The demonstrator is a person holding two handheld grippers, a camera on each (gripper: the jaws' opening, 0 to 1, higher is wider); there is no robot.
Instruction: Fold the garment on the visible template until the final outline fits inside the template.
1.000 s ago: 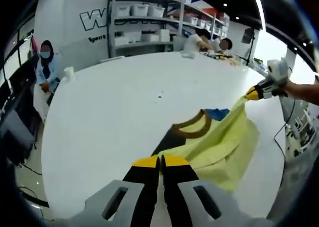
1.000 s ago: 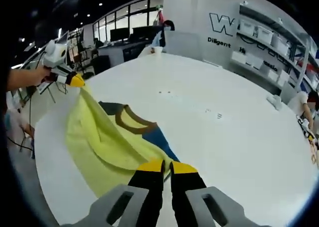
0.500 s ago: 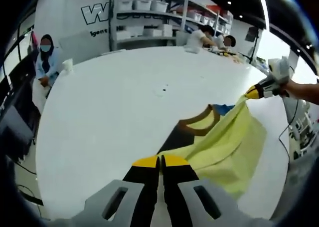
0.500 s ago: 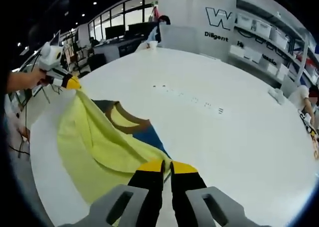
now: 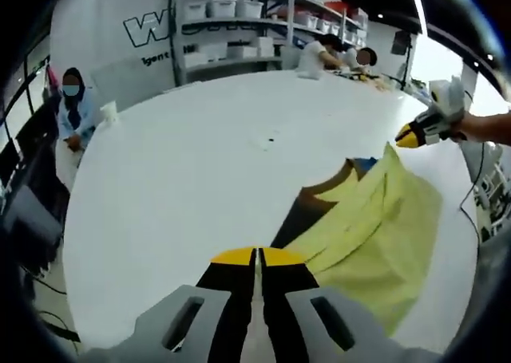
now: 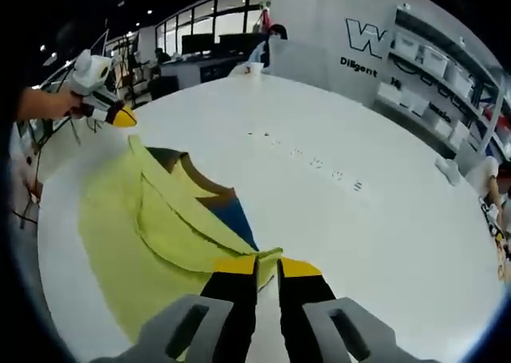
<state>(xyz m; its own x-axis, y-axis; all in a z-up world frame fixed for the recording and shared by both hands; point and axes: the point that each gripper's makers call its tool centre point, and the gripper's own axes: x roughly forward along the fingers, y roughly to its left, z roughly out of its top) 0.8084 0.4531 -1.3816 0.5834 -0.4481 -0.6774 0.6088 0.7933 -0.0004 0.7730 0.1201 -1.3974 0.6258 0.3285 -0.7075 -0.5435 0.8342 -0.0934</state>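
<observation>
On the back wall (image 5: pixel 104 28) large black letters begin with "W", and a smaller line beneath reads "Diligent" in the right gripper view; the rest is cut off or too small to read. Small dark markings (image 6: pixel 319 165) run in a row across the white table (image 5: pixel 184 187), too fine to make out.

The yellow garment (image 5: pixel 375 227) lies on the near part of the table, a pale yellow knit with a brown collar band (image 5: pixel 323 189) at its neckline and a patch of blue (image 6: pixel 233 217) showing under the fold. Beneath it a dark panel, seemingly the template (image 5: pixel 297 218), shows along the garment's edge. The cloth lies in loose diagonal folds, one layer lapped over another, with a corner standing up in a point near the far gripper.

The left gripper (image 5: pixel 256 258) has its yellow-tipped jaws pressed together at the garment's near edge; whether cloth is pinched between them I cannot tell. The right gripper (image 6: pixel 267 266) has its jaws nearly together, with the garment's yellow edge lying right at the tips; a grip cannot be confirmed there either. In the left gripper view the right gripper appears at the far right, held by a hand (image 5: pixel 483 128), its tips just apart from the raised cloth corner.

Shelves (image 5: pixel 239 20) with white bins line the wall, and a seated person (image 5: pixel 73 108) in a mask is at the table's far edge.
</observation>
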